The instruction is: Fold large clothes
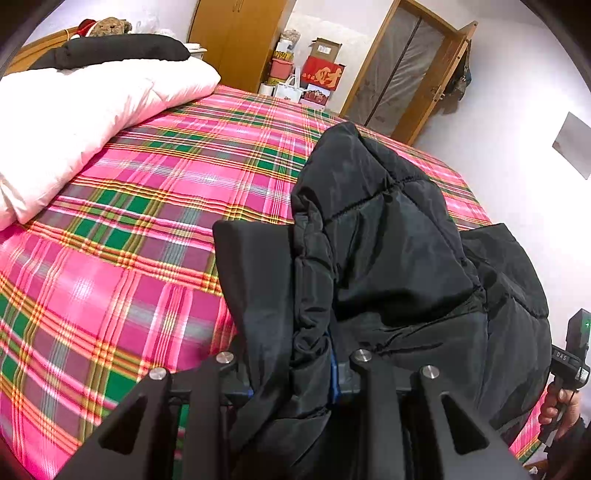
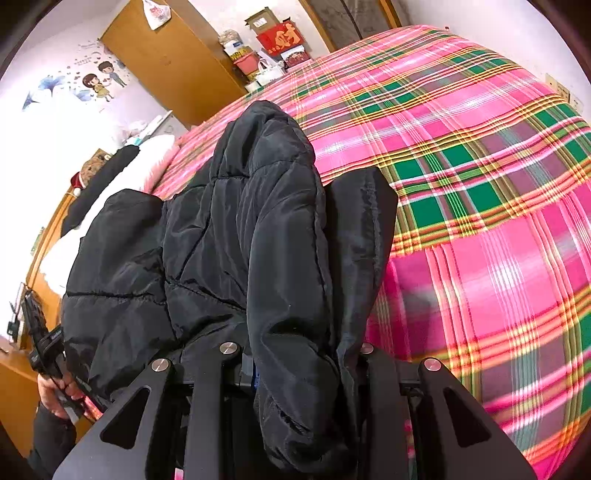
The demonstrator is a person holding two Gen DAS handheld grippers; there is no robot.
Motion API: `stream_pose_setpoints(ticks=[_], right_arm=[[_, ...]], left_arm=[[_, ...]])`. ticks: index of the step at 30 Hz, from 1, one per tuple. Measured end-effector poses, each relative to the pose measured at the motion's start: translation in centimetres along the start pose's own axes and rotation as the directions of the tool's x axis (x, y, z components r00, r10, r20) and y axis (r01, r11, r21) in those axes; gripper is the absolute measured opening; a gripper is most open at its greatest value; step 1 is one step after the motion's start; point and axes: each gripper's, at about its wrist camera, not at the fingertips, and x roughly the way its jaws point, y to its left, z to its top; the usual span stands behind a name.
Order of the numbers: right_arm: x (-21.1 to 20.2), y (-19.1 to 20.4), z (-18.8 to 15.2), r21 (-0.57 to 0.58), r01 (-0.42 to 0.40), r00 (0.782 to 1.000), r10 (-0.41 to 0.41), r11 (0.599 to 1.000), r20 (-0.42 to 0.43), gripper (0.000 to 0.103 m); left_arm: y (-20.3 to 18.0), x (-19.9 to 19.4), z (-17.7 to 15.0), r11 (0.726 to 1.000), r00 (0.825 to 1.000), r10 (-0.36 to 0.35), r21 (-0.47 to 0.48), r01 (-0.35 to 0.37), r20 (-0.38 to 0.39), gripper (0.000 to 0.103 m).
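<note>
Bedroom, bed with pink-green plaid cotton bedsheet [image 1: 129, 229] filling most of both views. One black quilted puffer jacket [image 1: 388, 251] is bunched on the sheet right ahead of both grippers, its folds draping back over the finger bases.

Left wrist view only: white puffy duvet [image 1: 81, 122] far left of the gripper, black pillow-like bundle [image 1: 118, 50] on it, brown plush toy [image 1: 109, 26] behind that, wooden-framed glass door [image 1: 402, 74] far ahead-right. Also the person's right hand [image 1: 557, 402] at the lower right edge, gripping the other tool's handle, past the jacket's right side.

Right wrist view only: cartoon couple wall sticker [image 2: 99, 83] far ahead-left, white plastic bag [image 2: 157, 13] hanging on the wooden wardrobe [image 2: 173, 62], and the left hand [image 2: 55, 395] low at the left edge, fingers curled round its handle.

Both views: red box with gold character [image 1: 321, 75] ahead, among stacked boxes.

Left gripper [image 1: 291, 373]: clenched on a fold of jacket fabric, fingertips buried in cloth. Right gripper [image 2: 299, 365]: likewise clamped on a jacket fold, tips hidden under it. Each points forward over the bed, tilted down.

Count: one jacket, two grippers, two hands, one duvet.
</note>
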Motion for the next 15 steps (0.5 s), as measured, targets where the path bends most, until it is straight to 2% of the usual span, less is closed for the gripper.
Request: stream_pose_setpoints(ticks=[8, 15], right_arm=[[-3.0, 1.1, -2.1, -0.015, -0.009, 1.0, 0.009, 1.0, 0.004, 0.026], [-3.3, 2.6, -2.7, -0.016, -0.023, 1.0, 0.023, 1.0, 0.005, 0.026]], left_arm=[[0.4, -3.0, -2.1, 1.0, 1.0, -0.01, -0.015, 0.01, -0.002, 0.028], [1.1, -4.3, -1.9, 1.0, 1.0, -0.004, -0.003, 0.004, 0.011, 0.028]])
